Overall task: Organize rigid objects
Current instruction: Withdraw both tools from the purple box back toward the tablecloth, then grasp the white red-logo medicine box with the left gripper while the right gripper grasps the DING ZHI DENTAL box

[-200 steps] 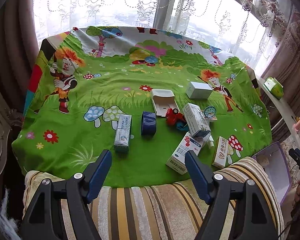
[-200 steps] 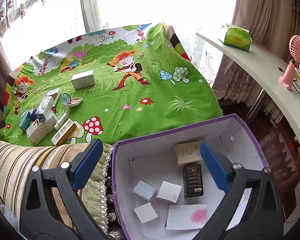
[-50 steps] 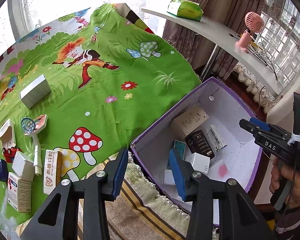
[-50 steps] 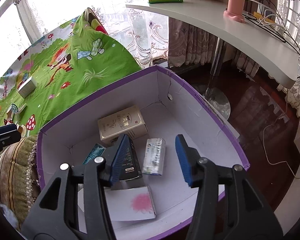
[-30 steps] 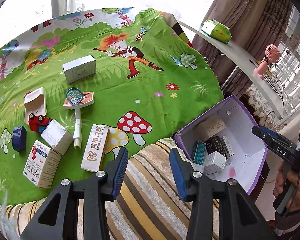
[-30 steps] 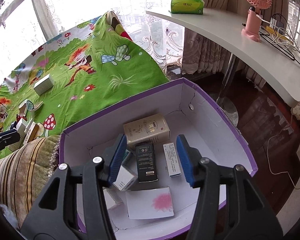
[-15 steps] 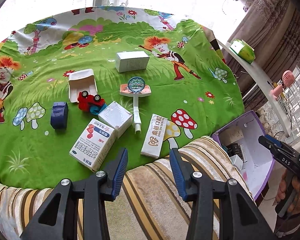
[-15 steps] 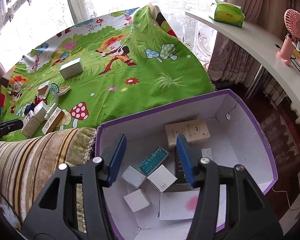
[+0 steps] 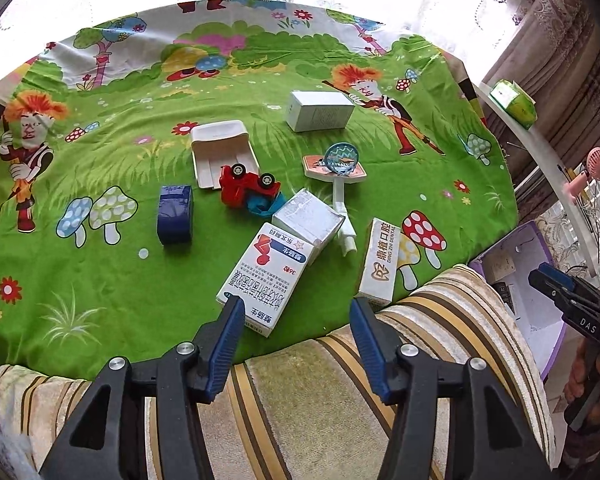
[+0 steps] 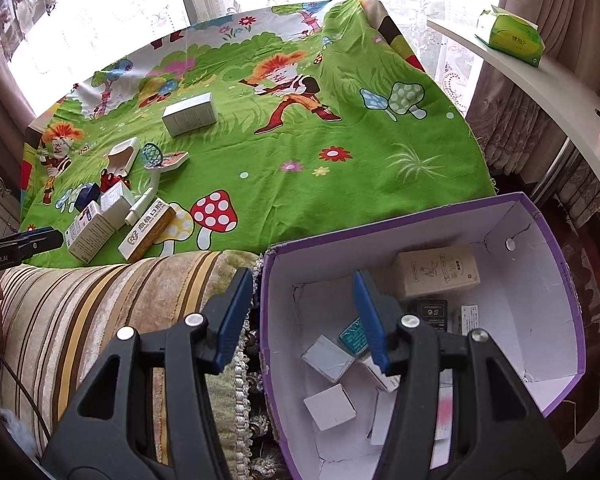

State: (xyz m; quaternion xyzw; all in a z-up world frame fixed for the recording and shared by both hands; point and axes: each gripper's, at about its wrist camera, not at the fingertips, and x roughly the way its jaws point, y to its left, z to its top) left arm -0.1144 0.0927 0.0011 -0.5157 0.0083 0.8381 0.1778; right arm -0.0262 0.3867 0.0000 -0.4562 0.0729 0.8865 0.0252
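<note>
On the green cartoon cloth lie a white and blue medicine box (image 9: 266, 278), a white square box (image 9: 308, 220), a tan dental box (image 9: 382, 260), a red toy car (image 9: 249, 188), a navy block (image 9: 175, 214), an open white case (image 9: 222, 152), a toy sign on a white stem (image 9: 336, 164) and a white box (image 9: 320, 111) farther back. My left gripper (image 9: 298, 316) is open and empty just above the medicine box's near end. My right gripper (image 10: 300, 312) is open and empty over the near left wall of the purple box (image 10: 556, 264), which holds several small boxes.
A striped cushion (image 9: 320, 392) lies between the cloth and me, also in the right wrist view (image 10: 100, 300). A white curved shelf (image 10: 540, 80) at the right carries a green tissue pack (image 10: 510, 36) and a pink fan (image 9: 580, 172). Curtains and a window lie behind.
My left gripper swung from the purple box back to the cloth, and its fingers spread wider. My right gripper drew back from inside the purple box to its left wall.
</note>
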